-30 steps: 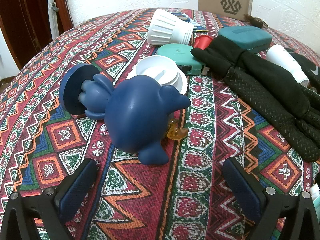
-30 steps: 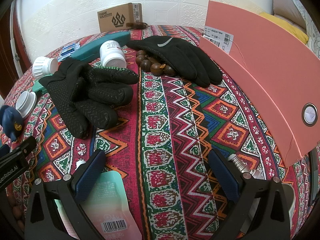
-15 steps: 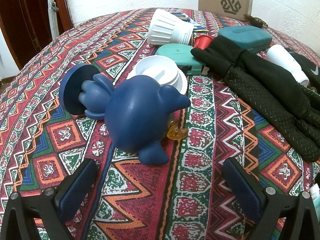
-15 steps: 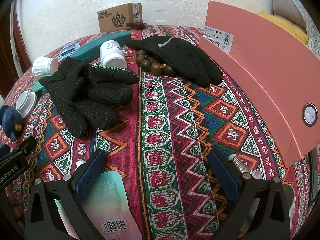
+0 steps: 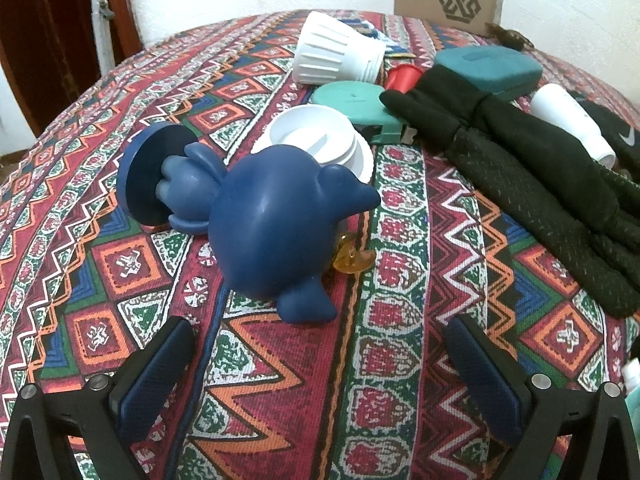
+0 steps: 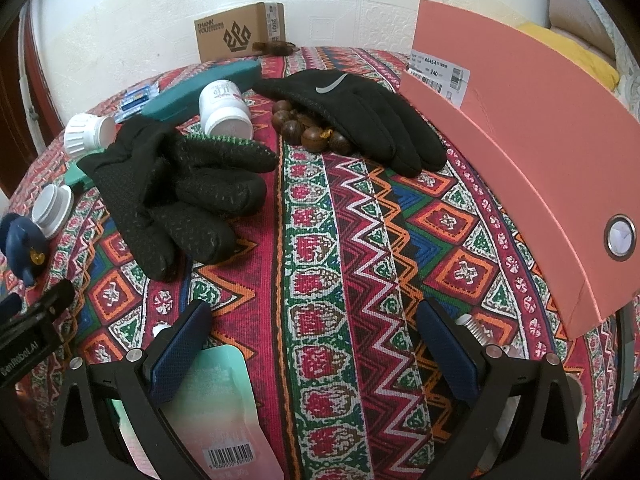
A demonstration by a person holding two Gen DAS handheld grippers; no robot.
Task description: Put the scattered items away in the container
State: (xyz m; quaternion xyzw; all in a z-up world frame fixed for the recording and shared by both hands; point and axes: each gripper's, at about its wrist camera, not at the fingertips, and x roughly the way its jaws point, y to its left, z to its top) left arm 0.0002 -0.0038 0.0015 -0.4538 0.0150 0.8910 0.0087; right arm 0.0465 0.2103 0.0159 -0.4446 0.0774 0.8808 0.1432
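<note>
A dark blue bird-shaped toy [image 5: 276, 236] lies on its side on the patterned tablecloth, just beyond my open left gripper [image 5: 320, 364], whose fingers hold nothing. In the right wrist view the same toy [image 6: 20, 246] sits at the far left. My right gripper [image 6: 314, 344] is open and empty above the cloth. A pink box [image 6: 532, 160] stands at the right. Black gloves [image 6: 176, 188] lie ahead on the left, another black glove [image 6: 360, 116] lies over wooden beads [image 6: 304, 132]. A mint tube [image 6: 216, 408] lies under the right gripper's left finger.
White lids [image 5: 316, 140], a white ribbed cap [image 5: 336, 54], a teal tape measure [image 5: 356, 100], a teal case [image 5: 488, 68], a white bottle [image 6: 226, 110] and a cardboard box [image 6: 240, 32] crowd the back of the table. A wall stands behind.
</note>
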